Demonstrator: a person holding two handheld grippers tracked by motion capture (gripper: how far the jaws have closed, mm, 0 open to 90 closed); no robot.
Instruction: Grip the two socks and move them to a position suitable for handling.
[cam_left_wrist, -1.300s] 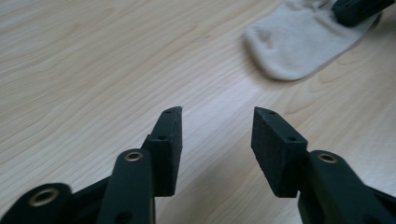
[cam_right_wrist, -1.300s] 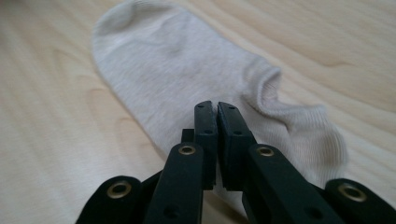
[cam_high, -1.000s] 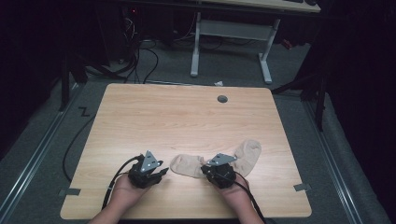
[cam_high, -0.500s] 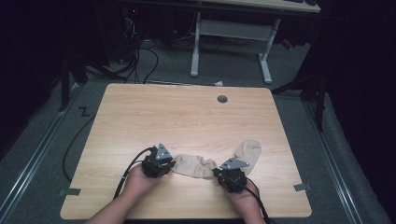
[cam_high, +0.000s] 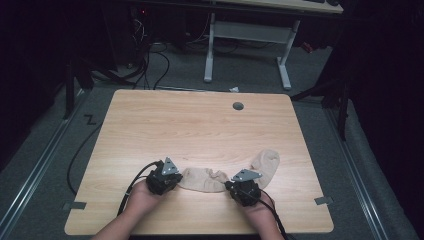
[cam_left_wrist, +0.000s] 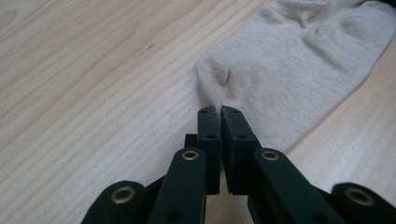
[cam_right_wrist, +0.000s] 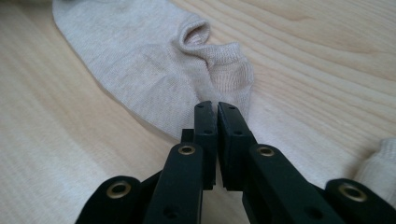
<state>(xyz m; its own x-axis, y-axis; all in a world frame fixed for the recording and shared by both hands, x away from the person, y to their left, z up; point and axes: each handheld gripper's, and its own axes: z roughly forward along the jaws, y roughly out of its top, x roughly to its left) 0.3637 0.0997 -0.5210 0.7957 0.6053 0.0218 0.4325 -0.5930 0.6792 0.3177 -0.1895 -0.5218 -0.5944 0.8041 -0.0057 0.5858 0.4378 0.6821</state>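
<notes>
A beige sock (cam_high: 205, 180) lies crumpled near the table's front edge, between my two grippers. My left gripper (cam_high: 175, 178) sits at its left end. Its jaws have just been closing and now pinch the sock's rounded toe edge (cam_left_wrist: 243, 70), with the left gripper's tips (cam_left_wrist: 219, 110) together on the fabric. My right gripper (cam_high: 231, 186) is at the sock's other end, shut on the ribbed cuff (cam_right_wrist: 224, 70), its tips (cam_right_wrist: 217, 106) meeting over the hem. A second beige sock (cam_high: 266, 161) lies just behind the right gripper and shows as a pale corner (cam_right_wrist: 380, 161).
The light wooden table (cam_high: 200, 125) has a round cable hole (cam_high: 238, 106) near its far edge. Both hands rest near the front edge. Beyond the table are cables on the floor and the white legs of another desk (cam_high: 210, 45).
The left gripper slid a little right onto the sock's toe and its jaws closed. The right gripper shifted slightly right and toward the front edge, and the sock between them bunched up.
</notes>
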